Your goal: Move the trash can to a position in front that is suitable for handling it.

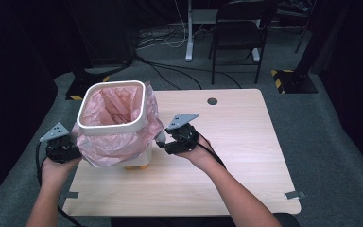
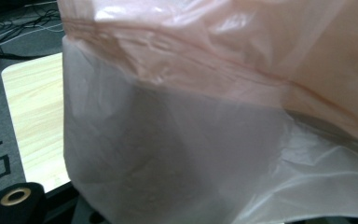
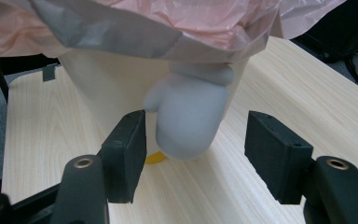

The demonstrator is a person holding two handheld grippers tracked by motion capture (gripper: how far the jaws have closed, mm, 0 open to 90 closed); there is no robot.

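A white bin (image 1: 114, 128) stands on the left part of the wooden table (image 1: 236, 142), lined with a pink plastic bag (image 1: 118, 146) whose edge hangs over the rim. My left gripper (image 1: 70, 150) is against the bag's left side. In the left gripper view the bag film (image 2: 205, 140) covers its jaws, and a black piece with a brass ring (image 2: 15, 197) shows at the bottom left. My right gripper (image 1: 163, 143) is at the bin's right side. It (image 3: 196, 135) is open, its pads either side of a white mitten-shaped knob (image 3: 191, 116) on the bin wall, not pressing it.
A small yellow foot (image 3: 154, 158) shows under the bin. The table has a round cable hole (image 1: 212, 101) at the back. Beyond it are a folding chair (image 1: 238, 33), a stand pole (image 1: 189, 33) and cables on the grey floor.
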